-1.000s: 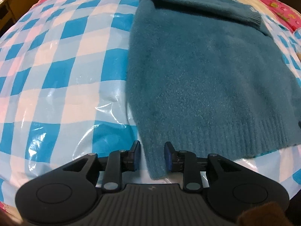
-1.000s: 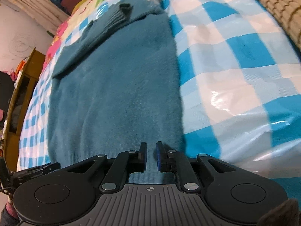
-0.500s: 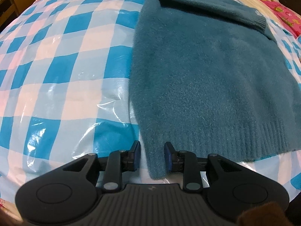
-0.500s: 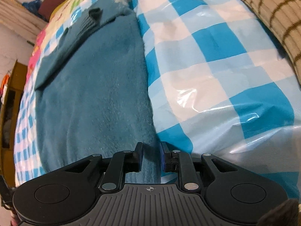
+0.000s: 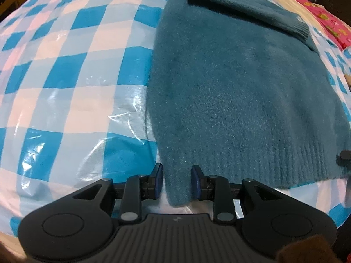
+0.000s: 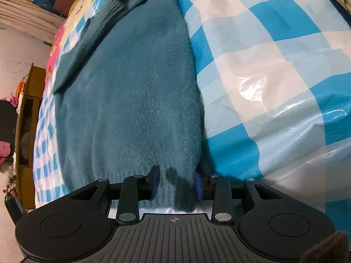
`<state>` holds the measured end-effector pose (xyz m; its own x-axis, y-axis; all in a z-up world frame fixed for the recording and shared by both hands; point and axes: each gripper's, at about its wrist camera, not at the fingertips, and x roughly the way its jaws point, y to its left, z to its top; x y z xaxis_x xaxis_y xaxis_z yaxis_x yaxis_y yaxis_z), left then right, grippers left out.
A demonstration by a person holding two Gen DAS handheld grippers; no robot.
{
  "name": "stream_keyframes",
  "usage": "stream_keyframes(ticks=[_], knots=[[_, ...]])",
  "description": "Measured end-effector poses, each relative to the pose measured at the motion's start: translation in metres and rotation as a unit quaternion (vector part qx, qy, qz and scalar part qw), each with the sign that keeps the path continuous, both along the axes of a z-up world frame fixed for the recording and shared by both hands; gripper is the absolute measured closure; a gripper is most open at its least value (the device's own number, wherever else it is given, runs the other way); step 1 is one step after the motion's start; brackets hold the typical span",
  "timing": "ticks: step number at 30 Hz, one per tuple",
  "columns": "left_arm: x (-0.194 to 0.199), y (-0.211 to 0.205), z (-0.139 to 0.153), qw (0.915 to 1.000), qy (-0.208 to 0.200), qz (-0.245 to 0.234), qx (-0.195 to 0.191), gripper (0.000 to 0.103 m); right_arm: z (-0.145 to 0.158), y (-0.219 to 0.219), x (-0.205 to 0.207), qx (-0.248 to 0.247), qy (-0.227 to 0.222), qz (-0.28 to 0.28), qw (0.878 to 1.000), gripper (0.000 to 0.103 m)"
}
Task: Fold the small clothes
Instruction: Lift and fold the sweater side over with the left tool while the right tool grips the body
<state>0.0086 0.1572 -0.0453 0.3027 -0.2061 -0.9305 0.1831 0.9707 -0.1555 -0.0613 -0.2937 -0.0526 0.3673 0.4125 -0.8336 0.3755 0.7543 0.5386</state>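
I had the teal sweater [image 5: 237,92] lying flat on the blue-and-white checked plastic sheet [image 5: 72,70] over the bed. My left tool [image 5: 177,180] stood partly apart astride the sweater's near left hem corner, a little gap showing at each pad. My right tool [image 6: 176,183] had just been opening, its pads parted around the near right hem corner, the right one touching the knit.

One teal sweater [image 5: 241,87], one blue-and-white checked plastic sheet [image 5: 65,76], two grippers, one wooden cabinet [image 6: 28,109].
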Motion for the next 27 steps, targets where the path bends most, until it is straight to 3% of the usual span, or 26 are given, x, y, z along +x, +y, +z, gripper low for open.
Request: stream_keyframes(ticks=[2, 4, 7, 12, 15, 18, 23, 27], knots=[[0.002, -0.003, -0.002, 1.0000, 0.004, 0.002, 0.001, 0.075, -0.001, 0.000, 0.001, 0.002, 0.002, -0.002, 1.000, 0.070], [0.002, -0.004, -0.001, 0.9999, 0.007, 0.001, -0.008, 0.087, -0.001, 0.001, 0.002, 0.012, -0.004, 0.002, 1.000, 0.071], [0.003, -0.001, 0.004, 0.9990, 0.006, 0.012, -0.042, 0.089, 0.002, -0.002, -0.001, 0.045, -0.027, 0.000, 0.999, 0.086], [0.012, 0.012, 0.023, 0.9887, 0.000, 0.047, -0.142, 0.089, 0.018, -0.009, 0.002, 0.115, -0.088, -0.036, 0.989, 0.090], [0.028, 0.010, 0.044, 0.9803, -0.028, 0.050, -0.189, 0.089, 0.037, -0.012, 0.019, 0.148, -0.143, -0.054, 0.977, 0.090], [0.055, 0.002, 0.065, 0.9752, -0.062, 0.040, -0.209, 0.089, 0.059, -0.017, 0.046, 0.166, -0.193, -0.063, 0.965, 0.090], [0.116, -0.005, 0.099, 0.9661, -0.130, 0.032, -0.221, 0.089, 0.093, -0.032, 0.099, 0.171, -0.270, -0.086, 0.944, 0.091], [0.178, -0.012, 0.116, 0.9612, -0.172, 0.036, -0.213, 0.089, 0.103, -0.049, 0.154, 0.148, -0.299, -0.106, 0.937, 0.091]])
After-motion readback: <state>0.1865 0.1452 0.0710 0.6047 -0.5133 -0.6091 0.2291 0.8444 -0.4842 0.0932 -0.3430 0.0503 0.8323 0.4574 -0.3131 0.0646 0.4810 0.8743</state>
